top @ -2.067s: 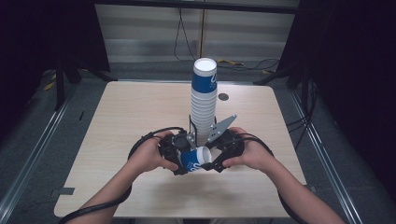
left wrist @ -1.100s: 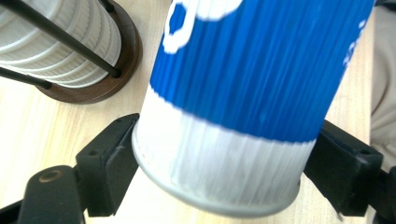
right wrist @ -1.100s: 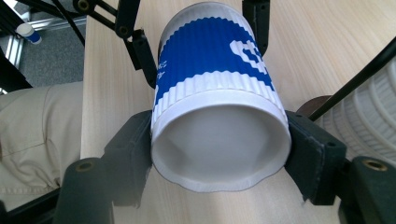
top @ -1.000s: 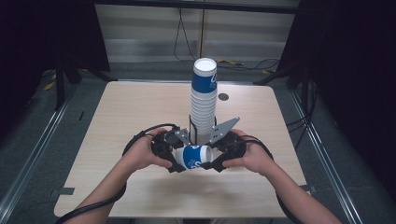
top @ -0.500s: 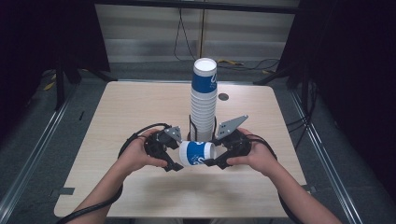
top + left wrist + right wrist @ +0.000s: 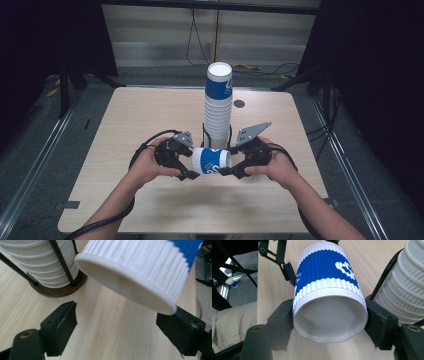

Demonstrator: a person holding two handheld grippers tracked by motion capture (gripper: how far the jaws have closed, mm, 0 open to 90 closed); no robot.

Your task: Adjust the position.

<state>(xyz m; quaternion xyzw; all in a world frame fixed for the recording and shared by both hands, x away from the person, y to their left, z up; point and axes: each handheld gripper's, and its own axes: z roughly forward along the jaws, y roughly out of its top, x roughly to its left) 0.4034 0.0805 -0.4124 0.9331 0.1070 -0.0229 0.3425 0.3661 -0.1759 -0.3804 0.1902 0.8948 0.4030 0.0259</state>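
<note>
A blue and white ribbed paper cup [image 6: 212, 161] lies on its side just above the table, between the two grippers. My right gripper [image 6: 229, 161] is shut on its mouth end, and in the right gripper view the jaws press both sides of the cup [image 6: 327, 290] at the rim. My left gripper [image 6: 190, 164] is open; its jaws have just been opening. In the left gripper view the cup [image 6: 140, 267] has its base end above and between the jaws of my left gripper [image 6: 117, 315], and the pads stand off it. Behind stands a tall stack of cups [image 6: 218, 107].
The stack of cups [image 6: 37, 262] sits in a holder with black rods and a brown round base [image 6: 60, 288], close behind both hands. A small dark disc [image 6: 239, 104] lies on the table [image 6: 150, 115] beyond the stack. Cables trail from both grippers.
The hands have drawn a little apart and the cup has turned to lie lengthwise between them. The left gripper has slid back toward the cup's base end.
</note>
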